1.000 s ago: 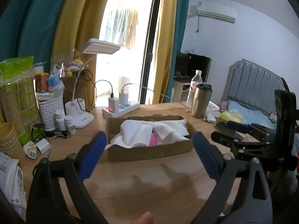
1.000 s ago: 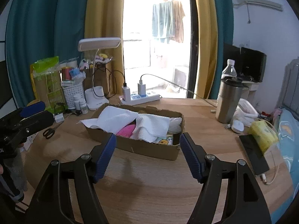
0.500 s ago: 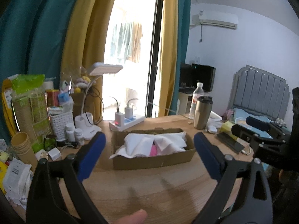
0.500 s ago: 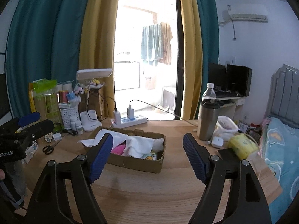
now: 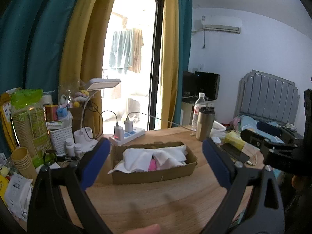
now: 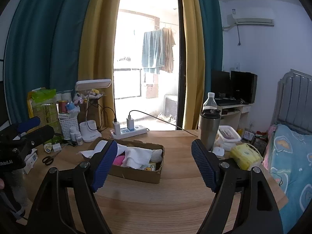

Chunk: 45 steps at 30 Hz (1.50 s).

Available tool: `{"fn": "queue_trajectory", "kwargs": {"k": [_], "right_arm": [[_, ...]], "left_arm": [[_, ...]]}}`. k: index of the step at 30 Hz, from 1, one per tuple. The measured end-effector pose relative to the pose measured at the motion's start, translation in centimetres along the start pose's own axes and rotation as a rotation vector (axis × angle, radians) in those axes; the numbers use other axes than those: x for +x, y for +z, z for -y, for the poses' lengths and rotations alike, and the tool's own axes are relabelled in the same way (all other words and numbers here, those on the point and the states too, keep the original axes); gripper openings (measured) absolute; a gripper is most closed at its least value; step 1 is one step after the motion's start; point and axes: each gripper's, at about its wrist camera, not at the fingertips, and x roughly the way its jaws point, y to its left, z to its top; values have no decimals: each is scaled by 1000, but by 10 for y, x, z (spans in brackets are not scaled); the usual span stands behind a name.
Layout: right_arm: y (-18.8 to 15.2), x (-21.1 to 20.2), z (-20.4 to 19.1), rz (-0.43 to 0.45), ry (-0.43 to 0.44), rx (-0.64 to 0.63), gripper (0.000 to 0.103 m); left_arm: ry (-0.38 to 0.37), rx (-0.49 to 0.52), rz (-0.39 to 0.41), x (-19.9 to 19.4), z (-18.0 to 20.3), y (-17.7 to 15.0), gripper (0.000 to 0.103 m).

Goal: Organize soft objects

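Since a second ago both grippers had drawn back and up from the cardboard box (image 5: 154, 162); it showed smaller and farther off in both wrist views, and more of the room came in above it.

The box sat mid-surface, open-topped, long side toward the left wrist camera. White cloths (image 5: 144, 159) lay heaped inside, one corner draped over the near-left rim, with a pink soft item (image 5: 152, 164) wedged between them. From the right wrist view a small yellow-printed piece (image 6: 149, 168) showed at the box's near end. Contents looked gathered in, loosely and not folded; judged the sorting largely done, or paused for a look.

Left gripper (image 5: 154, 162) held clear above the wooden surface (image 5: 156, 198), jaws spread wide and gripping nothing. Right gripper (image 6: 154, 165) likewise, jaws released and empty, framing the box from the other side. The pulled-back stance probably gave a full view of the load.

Round about: power strip (image 6: 129, 131) behind the box, desk lamp (image 6: 91, 105) and white basket (image 6: 68, 125) to the left, steel tumbler (image 6: 208, 129) and yellow packet (image 6: 245, 156) to the right, scissors (image 6: 48, 159) near the left edge.
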Motion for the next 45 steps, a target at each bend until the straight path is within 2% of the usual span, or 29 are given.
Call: {"fn": "queue_trajectory", "kwargs": {"k": [9,30,45], "right_arm": [[4,-7,9,29,-39,22,81],[3,-7,7,26,-23,21,81],[3,-6,5,20,-17,19,81]], "left_arm": [[-17,5,17,-1,1,3,97],[-42,7,20,-5,3,3,97],[-14,-39,28,-8,-6,4,97]]}}
